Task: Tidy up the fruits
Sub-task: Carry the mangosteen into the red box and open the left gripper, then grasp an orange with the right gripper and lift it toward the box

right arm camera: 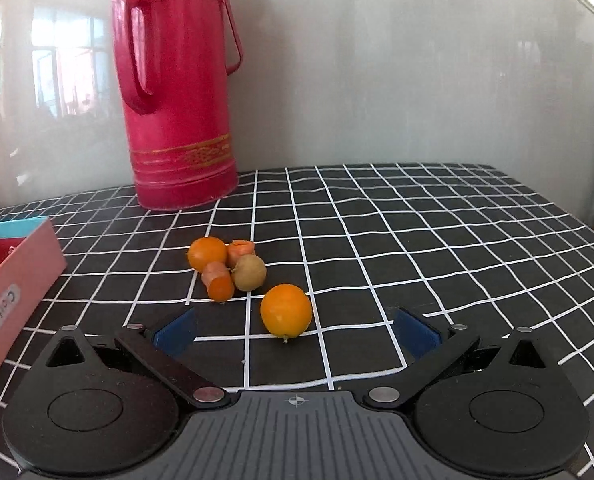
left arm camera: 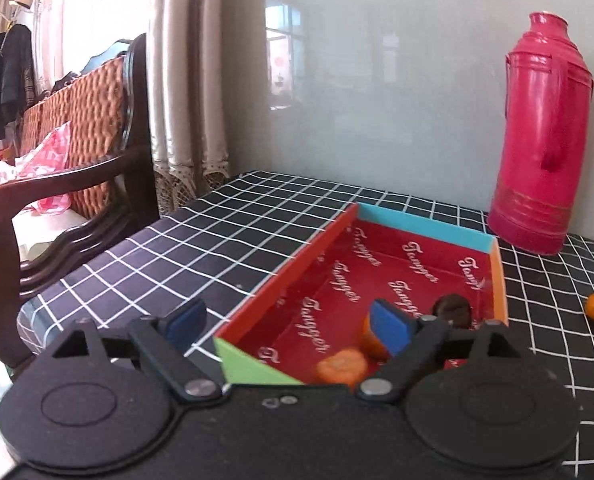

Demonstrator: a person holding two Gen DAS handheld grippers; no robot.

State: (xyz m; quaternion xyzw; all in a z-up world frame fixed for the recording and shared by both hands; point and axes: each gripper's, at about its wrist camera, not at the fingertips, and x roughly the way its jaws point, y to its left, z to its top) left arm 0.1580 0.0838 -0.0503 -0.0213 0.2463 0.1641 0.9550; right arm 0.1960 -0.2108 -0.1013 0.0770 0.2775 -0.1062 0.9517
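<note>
Orange fruit lies just ahead between the open right claw.

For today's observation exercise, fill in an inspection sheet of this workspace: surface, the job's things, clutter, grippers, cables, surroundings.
Surface: table under a black cloth with white grid lines.
Job's things: red box holds carrot pieces and a dark round item; still on the cloth are the near orange, a far orange, a brownish fruit and two carrot pieces.
Clutter: pink thermos flask upright by the wall.
Grippers: left gripper open over the box's near corner; right gripper open, nothing between its jaws.
Cables: nothing seen.
Surroundings: glossy wall, curtain, wicker-backed wooden chair.
</note>
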